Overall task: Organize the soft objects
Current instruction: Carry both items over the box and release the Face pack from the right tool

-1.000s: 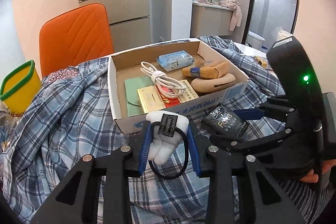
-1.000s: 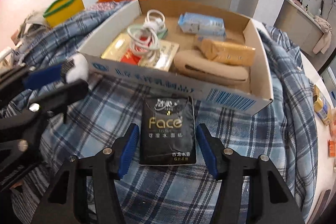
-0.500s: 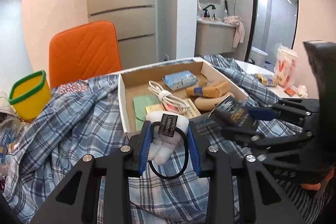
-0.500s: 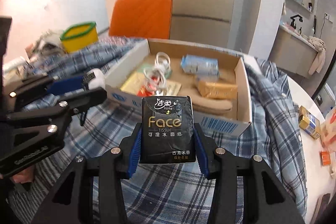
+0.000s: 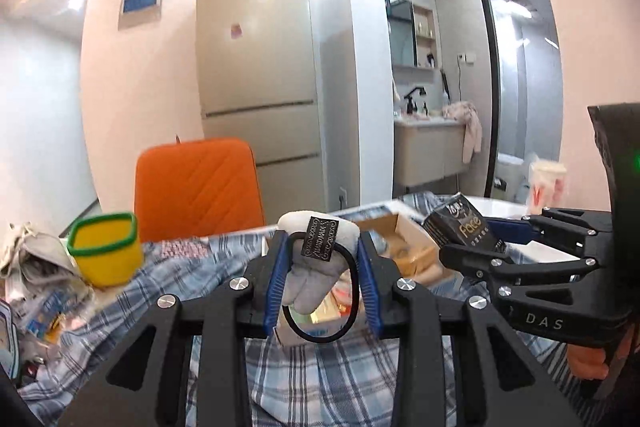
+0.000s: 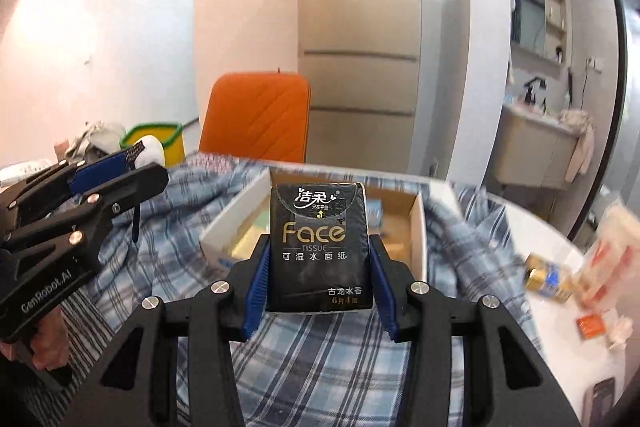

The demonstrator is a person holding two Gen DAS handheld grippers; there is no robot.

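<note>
My left gripper [image 5: 322, 283] is shut on a white plush hair tie [image 5: 316, 267] with a black elastic loop and a black tag, held up above the plaid cloth [image 5: 320, 379]. My right gripper [image 6: 318, 267] is shut on a black Face tissue pack [image 6: 318, 247], upright between the blue pads. Both are lifted in front of the cardboard box [image 6: 418, 223], whose contents are mostly hidden behind the held things. In the right wrist view the left gripper [image 6: 132, 163] shows at the left with the plush at its tip. The tissue pack [image 5: 460, 227] appears at the right of the left wrist view.
An orange chair [image 5: 196, 183] stands behind the table and a yellow bin with a green rim [image 5: 106, 251] sits at the left beside crumpled papers. Small packets and a bottle [image 6: 548, 279] lie on the white tabletop at the right. A fridge [image 5: 256, 67] stands behind.
Both grippers have risen and tilted up, so the box has dropped low in view. The right gripper closed on the tissue pack and lifted it off the cloth. The left kept hold of the hair tie.
</note>
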